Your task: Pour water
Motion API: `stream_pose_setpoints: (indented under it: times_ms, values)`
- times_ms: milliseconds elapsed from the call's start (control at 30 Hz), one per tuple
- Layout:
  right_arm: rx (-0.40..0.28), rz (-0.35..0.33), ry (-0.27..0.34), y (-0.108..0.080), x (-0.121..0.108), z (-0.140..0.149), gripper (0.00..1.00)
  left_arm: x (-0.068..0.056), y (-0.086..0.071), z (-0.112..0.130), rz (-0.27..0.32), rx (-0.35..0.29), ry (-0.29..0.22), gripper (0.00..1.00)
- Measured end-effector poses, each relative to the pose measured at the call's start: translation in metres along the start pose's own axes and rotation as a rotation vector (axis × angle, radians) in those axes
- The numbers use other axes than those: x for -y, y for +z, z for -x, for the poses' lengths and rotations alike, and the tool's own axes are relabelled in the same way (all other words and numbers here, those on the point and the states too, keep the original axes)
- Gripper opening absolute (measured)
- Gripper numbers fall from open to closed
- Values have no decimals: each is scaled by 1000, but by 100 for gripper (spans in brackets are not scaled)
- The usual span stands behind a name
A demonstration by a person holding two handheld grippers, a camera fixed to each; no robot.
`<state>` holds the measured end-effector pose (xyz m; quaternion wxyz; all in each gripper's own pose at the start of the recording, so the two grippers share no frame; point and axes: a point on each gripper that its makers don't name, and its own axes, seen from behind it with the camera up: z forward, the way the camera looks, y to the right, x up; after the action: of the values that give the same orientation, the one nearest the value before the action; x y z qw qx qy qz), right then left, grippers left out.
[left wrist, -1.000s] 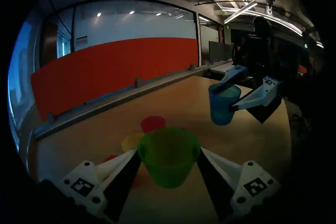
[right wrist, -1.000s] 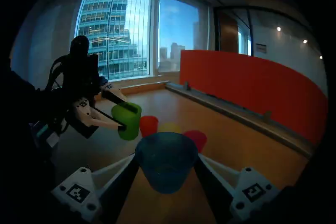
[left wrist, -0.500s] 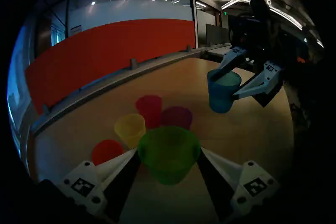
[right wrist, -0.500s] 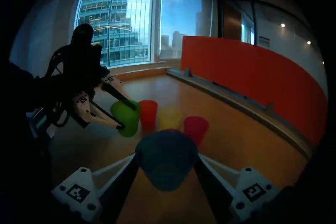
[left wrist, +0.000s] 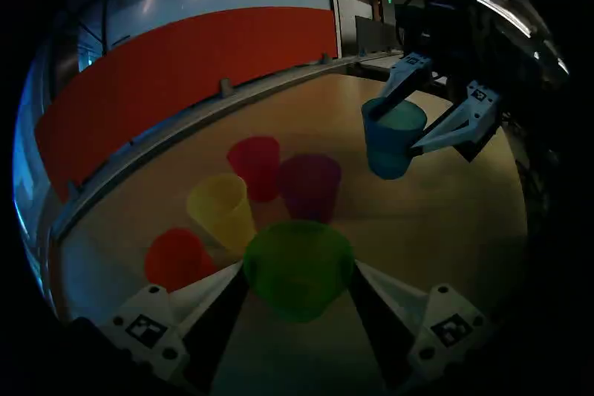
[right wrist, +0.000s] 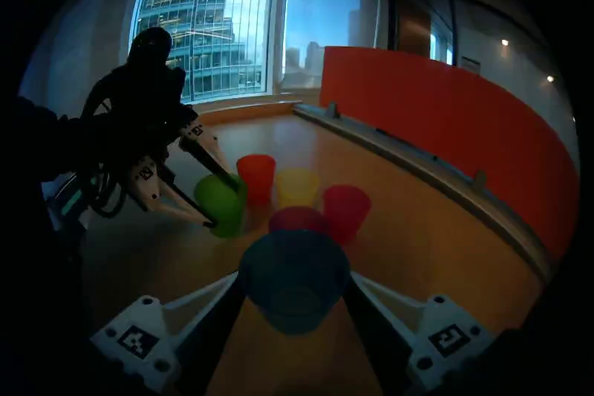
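My left gripper [left wrist: 298, 268] is shut on a translucent green cup [left wrist: 298, 288], held upright above the wooden table [left wrist: 445, 218]. Farther right, my right gripper [left wrist: 391, 132] is shut on a blue cup [left wrist: 389, 145], also upright and off the table. In the right gripper view the blue cup [right wrist: 294, 284] sits between my right gripper's [right wrist: 294, 276] fingers. There the left gripper [right wrist: 223, 205] holds the green cup [right wrist: 220, 203], tilted a little, to the left of the standing cups. Whether either cup holds water I cannot tell.
Several cups stand grouped on the table: crimson [left wrist: 256, 166], purple [left wrist: 310, 186], yellow [left wrist: 221, 210] and orange-red [left wrist: 177, 258]. An orange partition [left wrist: 185, 76] with a rail runs along the table's far side. A person [right wrist: 141, 114] holds the grippers. Windows [right wrist: 215, 32] lie behind.
Both cameras have tipped downward and drawn nearer, so the group of standing cups now shows in full. Both grippers keep hold of their cups.
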<state>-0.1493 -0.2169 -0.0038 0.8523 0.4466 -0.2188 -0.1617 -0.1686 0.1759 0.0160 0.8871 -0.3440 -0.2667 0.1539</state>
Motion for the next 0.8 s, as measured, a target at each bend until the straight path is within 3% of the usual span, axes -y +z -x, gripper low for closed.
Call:
stream_pose_setpoints:
  times_ms: [400,800]
  values:
    - [23,-1,7,8,-1,14,90,1,12,12,18,11,-23,87]
    - [35,2,12,13,0,21,90,3,9,18,24,9,-52,87]
